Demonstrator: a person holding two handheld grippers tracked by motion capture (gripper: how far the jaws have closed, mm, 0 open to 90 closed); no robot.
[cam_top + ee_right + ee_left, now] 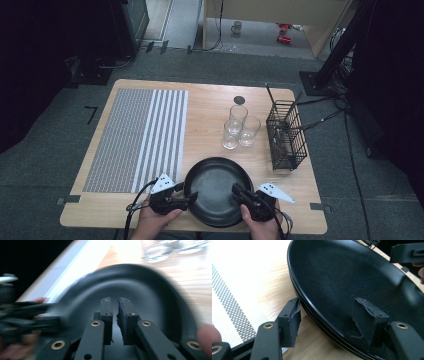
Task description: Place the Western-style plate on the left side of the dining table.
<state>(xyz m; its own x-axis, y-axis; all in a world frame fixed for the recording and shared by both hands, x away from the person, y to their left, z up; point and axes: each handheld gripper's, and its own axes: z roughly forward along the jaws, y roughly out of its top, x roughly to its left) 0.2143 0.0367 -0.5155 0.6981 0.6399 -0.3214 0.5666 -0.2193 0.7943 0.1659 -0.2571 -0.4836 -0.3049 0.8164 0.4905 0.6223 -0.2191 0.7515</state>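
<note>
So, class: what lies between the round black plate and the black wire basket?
Only bare wooden table between black plate and wire basket, in the high view.

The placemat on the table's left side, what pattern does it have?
The placemat has fine grey-white checks, with stripes along its right side; clearest in the high view.

Round black plate point(217, 190) is sitting at table's point(210, 125) near edge. Three clear glasses point(240, 127) are standing behind it, striped woven placemat point(137, 140) lying left, black wire basket point(286, 135) right.

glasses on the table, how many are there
3, clustered right of the table's middle, left of the wire basket: one glass at the back, one at the front left, one at the front right. None looks hidden behind them.
</note>
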